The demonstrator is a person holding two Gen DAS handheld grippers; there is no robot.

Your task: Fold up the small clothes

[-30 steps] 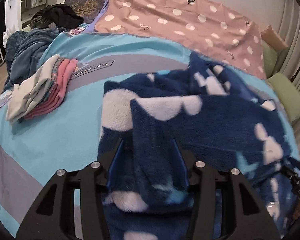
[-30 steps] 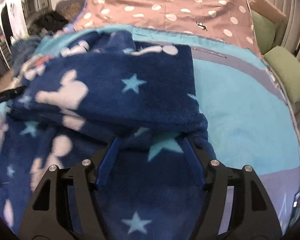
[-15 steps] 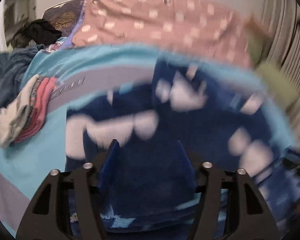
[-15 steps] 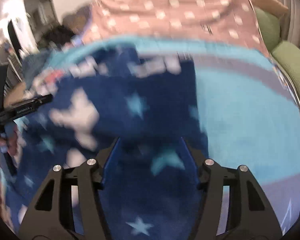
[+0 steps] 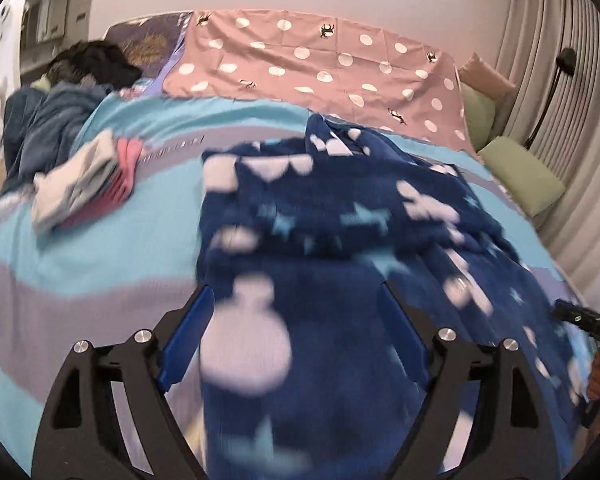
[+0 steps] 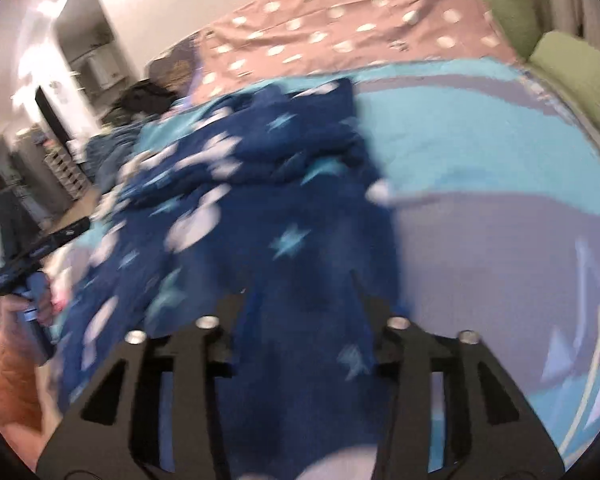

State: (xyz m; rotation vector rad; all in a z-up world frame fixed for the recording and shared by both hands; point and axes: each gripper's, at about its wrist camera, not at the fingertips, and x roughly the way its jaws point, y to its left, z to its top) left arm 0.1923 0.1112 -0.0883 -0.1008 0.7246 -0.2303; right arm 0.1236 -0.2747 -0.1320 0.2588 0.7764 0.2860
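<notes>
A navy fleece garment with white patches and pale blue stars [image 5: 340, 220] lies spread on the bed, its far part bunched. It also shows in the right wrist view [image 6: 260, 208]. My left gripper [image 5: 296, 320] stands wide over its near left part, fleece lying between the blue fingers. My right gripper [image 6: 300, 304] stands wide over its near right part, fleece between the fingers. Both views are motion-blurred. The right gripper's tip [image 5: 584, 316] shows at the left view's right edge; the left gripper in a hand [image 6: 32, 256] shows at the right view's left edge.
The bed has a turquoise and grey cover [image 5: 100, 248]. A stack of folded small clothes [image 5: 84, 184] lies at the left. A pink dotted sheet [image 5: 320, 60] is at the back, dark clothes [image 5: 52, 120] at back left, green cushions [image 5: 520, 172] at right.
Both grippers have opened wider and pulled back toward the near edge. The garment, held up and folded over before, now lies flatter and stretched toward me.
</notes>
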